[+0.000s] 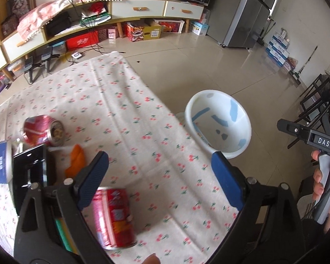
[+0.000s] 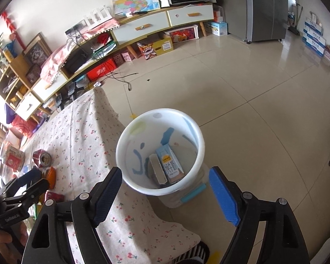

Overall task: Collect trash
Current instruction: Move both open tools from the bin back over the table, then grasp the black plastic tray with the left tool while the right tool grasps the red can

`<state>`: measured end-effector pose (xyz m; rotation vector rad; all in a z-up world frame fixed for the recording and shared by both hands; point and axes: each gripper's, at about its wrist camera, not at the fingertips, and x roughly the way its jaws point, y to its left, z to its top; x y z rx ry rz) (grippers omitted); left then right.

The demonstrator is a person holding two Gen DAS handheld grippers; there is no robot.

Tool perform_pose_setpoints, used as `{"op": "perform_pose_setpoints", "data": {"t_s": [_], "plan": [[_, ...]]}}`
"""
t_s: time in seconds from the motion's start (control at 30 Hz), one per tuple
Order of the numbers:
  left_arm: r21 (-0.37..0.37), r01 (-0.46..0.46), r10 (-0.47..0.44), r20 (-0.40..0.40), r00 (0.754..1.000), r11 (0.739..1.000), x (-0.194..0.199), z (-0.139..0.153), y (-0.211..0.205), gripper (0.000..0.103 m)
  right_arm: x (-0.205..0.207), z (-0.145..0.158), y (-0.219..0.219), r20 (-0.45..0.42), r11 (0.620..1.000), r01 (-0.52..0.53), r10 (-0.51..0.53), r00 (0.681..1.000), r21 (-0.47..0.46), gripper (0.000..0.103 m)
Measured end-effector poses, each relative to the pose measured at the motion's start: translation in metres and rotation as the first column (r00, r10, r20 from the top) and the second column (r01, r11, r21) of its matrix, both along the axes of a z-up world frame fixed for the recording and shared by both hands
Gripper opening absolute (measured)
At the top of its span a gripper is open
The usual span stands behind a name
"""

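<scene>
a white bin [image 2: 158,154] with blue markings stands on the tiled floor just beside the edge of a table covered in a cherry-print cloth [image 1: 125,118]. inside the bin lie two cartons [image 2: 167,167]. on the cloth, a red can [image 1: 114,217] lies on its side near the left gripper [image 1: 162,173], whose jaws are spread wide with nothing between them. a second red can [image 1: 44,129], an orange wrapper [image 1: 77,158] and a blue box [image 1: 3,160] lie further along the cloth. the right gripper [image 2: 165,189] hovers over the bin, jaws released and empty.
</scene>
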<state>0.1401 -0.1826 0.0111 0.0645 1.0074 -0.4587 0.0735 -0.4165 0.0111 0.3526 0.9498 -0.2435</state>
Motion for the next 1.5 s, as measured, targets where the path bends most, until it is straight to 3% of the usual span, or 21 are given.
{"op": "perform_pose_setpoints", "data": {"t_s": [0.6,0.83,1.2,1.4,1.5], "plan": [[0.036,-0.174,0.174,-0.02,0.984,0.984,-0.025,-0.008,0.138,0.095,0.028,-0.001,0.118,-0.049,0.967,-0.241,0.238,0.97,-0.081,0.084],[-0.007,-0.284,0.282,-0.103,0.954,0.959,-0.019,-0.03,0.192,0.095,0.039,-0.015,0.162,-0.097,0.941,-0.325,0.316,0.944,-0.097,0.084],[-0.029,-0.341,0.331,-0.181,0.926,0.939,0.005,-0.061,0.209,0.094,0.056,-0.041,0.214,-0.176,0.907,-0.415,0.397,0.901,-0.077,0.084],[-0.006,-0.345,0.336,-0.21,0.918,0.939,0.012,-0.076,0.207,0.08,0.058,-0.048,0.234,-0.193,0.89,-0.451,0.432,0.881,-0.07,0.084],[-0.006,-0.341,0.33,-0.239,0.913,0.94,0.014,-0.083,0.207,0.062,0.06,-0.05,0.241,-0.2,0.886,-0.458,0.438,0.877,-0.069,0.085]]}}
